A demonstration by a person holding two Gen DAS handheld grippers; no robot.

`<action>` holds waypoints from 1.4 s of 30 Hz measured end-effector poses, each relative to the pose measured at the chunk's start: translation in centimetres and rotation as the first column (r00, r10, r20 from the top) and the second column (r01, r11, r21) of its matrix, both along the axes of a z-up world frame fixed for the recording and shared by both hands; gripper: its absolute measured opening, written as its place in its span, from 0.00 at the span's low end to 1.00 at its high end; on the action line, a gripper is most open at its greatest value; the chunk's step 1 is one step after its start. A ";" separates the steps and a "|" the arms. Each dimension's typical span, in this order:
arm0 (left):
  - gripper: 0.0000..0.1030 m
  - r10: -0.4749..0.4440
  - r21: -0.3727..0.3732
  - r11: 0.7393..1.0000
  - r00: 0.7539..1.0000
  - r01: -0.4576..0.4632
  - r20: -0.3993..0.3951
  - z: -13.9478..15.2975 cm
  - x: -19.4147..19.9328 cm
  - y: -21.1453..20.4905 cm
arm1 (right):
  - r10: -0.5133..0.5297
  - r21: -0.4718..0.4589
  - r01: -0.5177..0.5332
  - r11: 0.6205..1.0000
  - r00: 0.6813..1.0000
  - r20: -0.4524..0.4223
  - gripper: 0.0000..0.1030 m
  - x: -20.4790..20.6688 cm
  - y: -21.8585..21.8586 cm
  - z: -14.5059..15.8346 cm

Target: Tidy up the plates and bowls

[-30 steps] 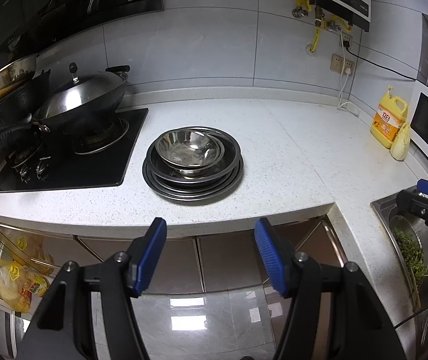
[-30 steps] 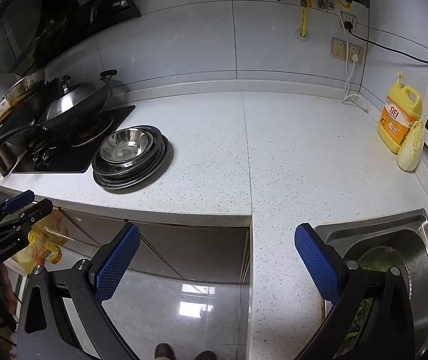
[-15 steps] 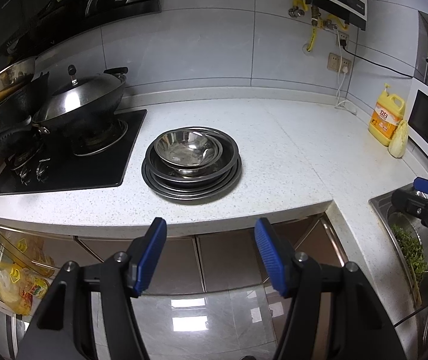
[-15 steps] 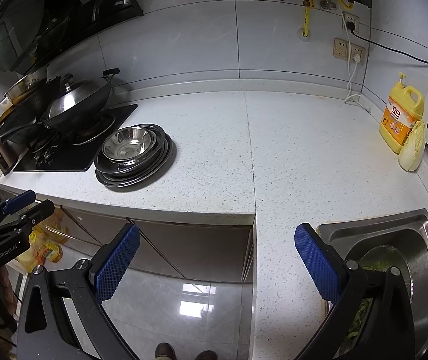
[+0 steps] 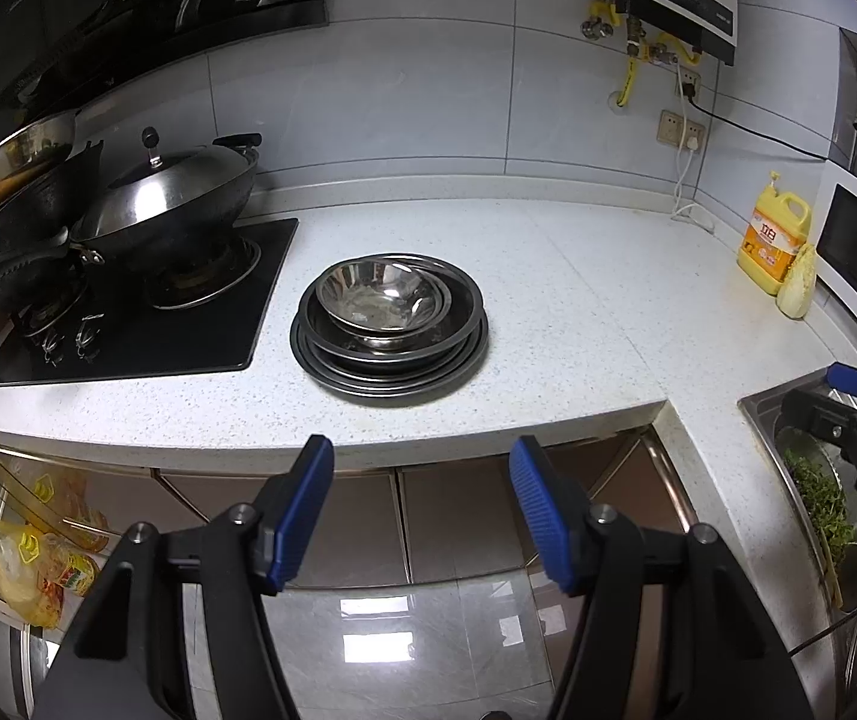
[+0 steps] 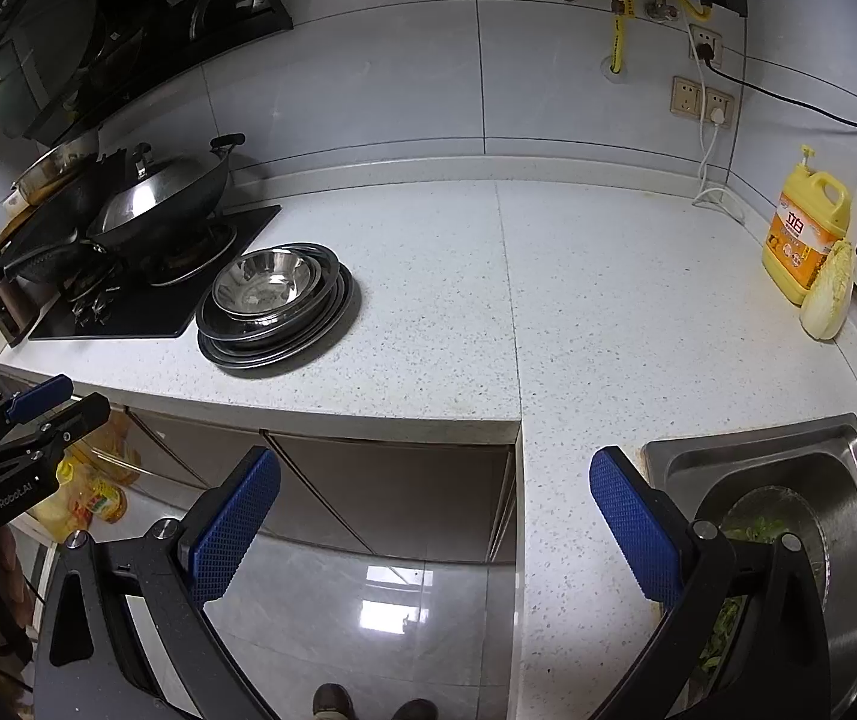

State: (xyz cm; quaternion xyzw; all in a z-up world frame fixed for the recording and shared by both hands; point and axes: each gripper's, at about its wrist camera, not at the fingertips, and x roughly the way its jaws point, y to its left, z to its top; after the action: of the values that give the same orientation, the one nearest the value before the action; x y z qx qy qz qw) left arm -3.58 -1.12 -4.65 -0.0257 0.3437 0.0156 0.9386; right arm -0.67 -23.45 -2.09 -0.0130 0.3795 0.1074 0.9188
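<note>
Left gripper (image 5: 422,471): released, blue pads spread, nothing between them, held off the counter edge above the floor.
Right gripper (image 6: 434,489): released, pads wide apart, empty, hanging over the counter corner beside the sink (image 6: 848,450).
Sink: steel basin with greens inside.
Counter (image 5: 548,300): white speckled, L-shaped.
Plates and bowls (image 5: 389,321): one nested steel stack, bowls on top of plates, on the counter just right of the stove (image 5: 200,330).
Wok (image 5: 170,204): lidded, on the stove burner.
Soap bottle (image 6: 806,234): yellow, far right by the wall, cabbage (image 6: 827,291) touching it.
</note>
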 end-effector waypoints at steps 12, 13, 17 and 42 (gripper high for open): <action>0.58 -0.021 -0.015 1.000 1.000 0.021 0.005 0.1 -0.1 0.6 | -0.029 0.020 0.029 0.999 0.999 0.022 0.99 -1.1 -0.1 -0.4; 0.58 -0.026 -0.016 1.000 1.000 0.026 0.005 0.1 -0.1 0.6 | -0.031 0.022 0.031 0.999 0.999 0.021 0.99 -1.2 -0.1 -0.4; 0.58 -0.041 -0.019 0.999 0.999 0.041 0.010 0.3 0.0 0.7 | -0.048 0.025 0.047 0.999 0.999 0.014 0.99 -1.5 -0.2 -0.5; 0.58 -0.052 -0.022 0.998 0.997 0.054 0.060 1.2 -0.9 1.0 | -0.049 0.001 0.049 0.999 0.999 0.022 0.99 -2.3 1.2 -0.2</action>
State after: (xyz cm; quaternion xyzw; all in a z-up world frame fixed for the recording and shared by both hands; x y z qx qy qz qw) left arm -4.50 -0.16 -3.45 -0.0280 0.3163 -0.0140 0.9481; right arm -2.95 -22.30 -2.31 -0.0047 0.3694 0.0849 0.9254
